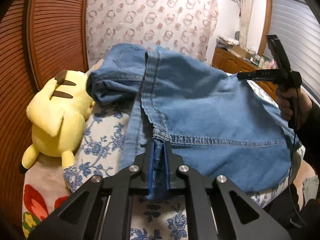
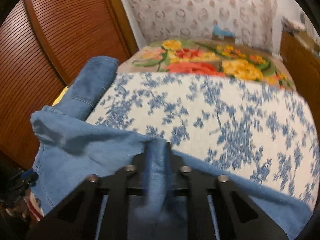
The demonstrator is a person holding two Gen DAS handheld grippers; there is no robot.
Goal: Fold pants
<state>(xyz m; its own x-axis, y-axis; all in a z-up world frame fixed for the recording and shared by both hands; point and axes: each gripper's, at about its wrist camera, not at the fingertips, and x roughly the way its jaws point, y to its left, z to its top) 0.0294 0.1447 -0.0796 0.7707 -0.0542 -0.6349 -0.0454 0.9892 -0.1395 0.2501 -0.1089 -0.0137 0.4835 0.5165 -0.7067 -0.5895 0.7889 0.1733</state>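
L gripper point(image 1: 159, 150) clenched on pants point(image 1: 200, 108) at the seam junction; fingers point(image 1: 152, 160) pinch a denim fold between them. R gripper point(image 2: 158, 152) likewise clamped on a bunched denim edge. Pants held up off the bed point(image 2: 220, 110), cloth spanning btw the two grips, prob. to keep the panel taut and flat for the next fold. One leg end trails toward the plush toy point(image 1: 54, 116) at bed edge, by the wooden slatted door point(image 1: 50, 30). R-wrist view blurred. Judgement: mid-fold, carrying cloth over. Risk: the loose leg bunches up.
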